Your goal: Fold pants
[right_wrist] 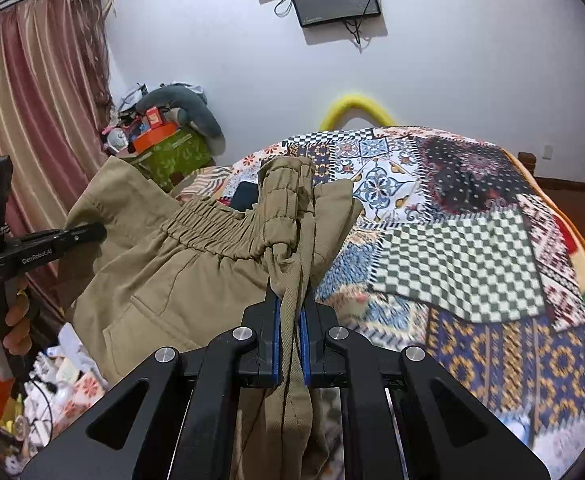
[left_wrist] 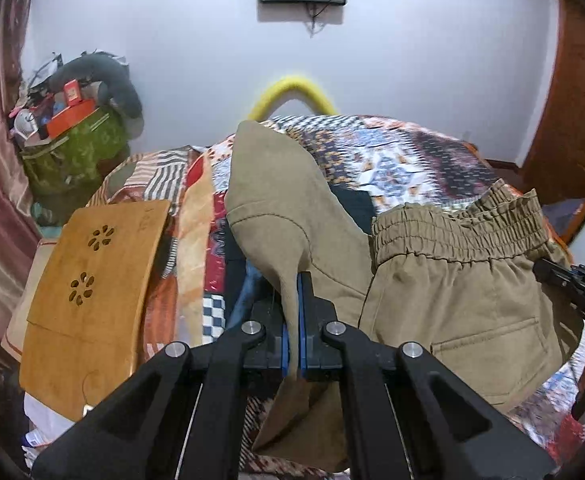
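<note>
Clearly legible in the right wrist view, "GenRobot.AI" is printed in white along the black body of the left claw [right_wrist: 80,234], whose handle a hand [right_wrist: 10,320] holds at the left edge. In the left wrist view the letters "DAS" show on the right claw [left_wrist: 548,270] at the right edge; the rest of that marking is cut off.

The khaki pants [left_wrist: 452,292] hang in the air above the patchwork bedspread [right_wrist: 472,248], stretched between the two tools. The left claw [left_wrist: 294,328] is closed on a thin fold of the khaki cloth, its blue pads pressed to both sides. The right claw [right_wrist: 291,332] is clamped on a bunched end of the elastic waistband [right_wrist: 212,232]. The waistband runs left to right between the two grips, with a back pocket [left_wrist: 492,344] facing the left camera just below it. One leg [left_wrist: 268,184] rises up and away toward the far wall.

A wooden lap table [left_wrist: 92,288] lies on the left side of the bed.
</note>
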`<state>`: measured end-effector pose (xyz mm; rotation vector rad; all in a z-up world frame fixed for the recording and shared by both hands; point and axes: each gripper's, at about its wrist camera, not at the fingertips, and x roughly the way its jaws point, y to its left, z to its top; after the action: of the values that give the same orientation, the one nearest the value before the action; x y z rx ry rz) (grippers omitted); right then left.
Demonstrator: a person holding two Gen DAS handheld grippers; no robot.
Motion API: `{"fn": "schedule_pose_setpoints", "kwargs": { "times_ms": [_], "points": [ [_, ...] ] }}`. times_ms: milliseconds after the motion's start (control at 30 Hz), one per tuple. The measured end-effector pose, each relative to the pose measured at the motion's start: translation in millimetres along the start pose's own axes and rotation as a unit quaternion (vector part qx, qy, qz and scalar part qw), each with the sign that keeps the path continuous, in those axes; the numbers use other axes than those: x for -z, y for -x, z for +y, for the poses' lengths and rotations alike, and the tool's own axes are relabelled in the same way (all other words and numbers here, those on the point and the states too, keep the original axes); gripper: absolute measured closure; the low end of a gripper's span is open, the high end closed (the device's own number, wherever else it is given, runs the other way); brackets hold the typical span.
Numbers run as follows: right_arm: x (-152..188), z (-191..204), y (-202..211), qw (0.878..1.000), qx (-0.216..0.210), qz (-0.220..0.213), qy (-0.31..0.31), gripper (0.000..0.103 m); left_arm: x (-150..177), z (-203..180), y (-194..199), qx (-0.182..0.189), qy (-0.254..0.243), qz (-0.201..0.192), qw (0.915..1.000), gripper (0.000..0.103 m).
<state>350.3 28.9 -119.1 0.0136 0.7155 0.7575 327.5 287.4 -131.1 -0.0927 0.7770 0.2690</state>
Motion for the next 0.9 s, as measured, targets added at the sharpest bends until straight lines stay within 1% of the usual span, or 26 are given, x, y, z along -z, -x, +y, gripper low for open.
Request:
{"fn": "schedule_pose_setpoints", "kwargs": {
  "times_ms": [100, 200, 300, 400, 467, 533, 567, 633, 667, 733, 767, 800, 833, 900],
  "points": [
    [-4.0, 5.3, -28.9, 1.000, 0.010, 0.003, 0.007, 0.096, 0.4, 11.3, -31.8, -0.017, 0.002, 0.008, 0.9998, 0.100],
    [-3.4, 8.1, -58.1, 1.000, 0.012, 0.017, 0.006, 0.096, 5.1, 22.9, -64.9, -0.030, 0.012, 0.023, 0.9992, 0.100],
    [3.0, 9.4, -85.3, 0.999, 0.019, 0.041, 0.009, 0.096, 13.2, 32.3, -92.5, -0.035, 0.021, 0.041, 0.9983, 0.100],
    [13.7, 8.9, -109.1, 0.997, 0.024, 0.079, 0.006, 0.096, 28.1, 40.9, -119.5, -0.043, 0.028, 0.071, 0.9961, 0.100],
    [21.6, 6.1, -116.5, 0.995, 0.032, 0.095, 0.006, 0.096, 35.6, 46.4, -130.3, -0.037, 0.038, 0.093, 0.9943, 0.098],
    [27.6, 4.4, -117.2, 0.994, 0.039, 0.098, 0.005, 0.094, 42.6, 54.7, -135.9, -0.027, 0.055, 0.108, 0.9922, 0.096],
    [29.5, 2.5, -115.8, 0.994, 0.038, 0.101, -0.001, 0.093, 46.6, 59.2, -135.7, -0.023, 0.063, 0.113, 0.9914, 0.094],
    [30.5, -0.3, -111.4, 0.993, 0.032, 0.108, -0.018, 0.087, 51.5, 65.0, -133.6, -0.022, 0.074, 0.121, 0.9897, 0.088],
    [30.7, -1.3, -108.6, 0.993, 0.036, 0.112, -0.022, 0.086, 54.5, 68.2, -131.9, -0.021, 0.079, 0.126, 0.9887, 0.084],
    [31.4, -0.8, -100.6, 0.991, 0.042, 0.121, -0.022, 0.082, 59.3, 71.8, -124.8, -0.022, 0.089, 0.140, 0.9859, 0.072],
    [32.3, -0.5, -97.7, 0.991, 0.046, 0.122, -0.021, 0.082, 61.1, 74.2, -121.2, -0.022, 0.096, 0.149, 0.9838, 0.058],
    [32.4, 0.4, -91.7, 0.991, 0.050, 0.122, -0.019, 0.082, 62.1, 74.8, -115.7, -0.020, 0.103, 0.152, 0.9828, 0.050],
    [31.6, 0.4, -88.8, 0.991, 0.051, 0.120, -0.020, 0.082, 63.8, 77.3, -108.6, -0.017, 0.112, 0.150, 0.9823, 0.050],
    [28.9, 4.5, -70.5, 0.993, 0.041, 0.113, -0.021, 0.082, 63.0, 79.3, -84.9, -0.012, 0.119, 0.138, 0.9833, 0.050]
  ]
}}
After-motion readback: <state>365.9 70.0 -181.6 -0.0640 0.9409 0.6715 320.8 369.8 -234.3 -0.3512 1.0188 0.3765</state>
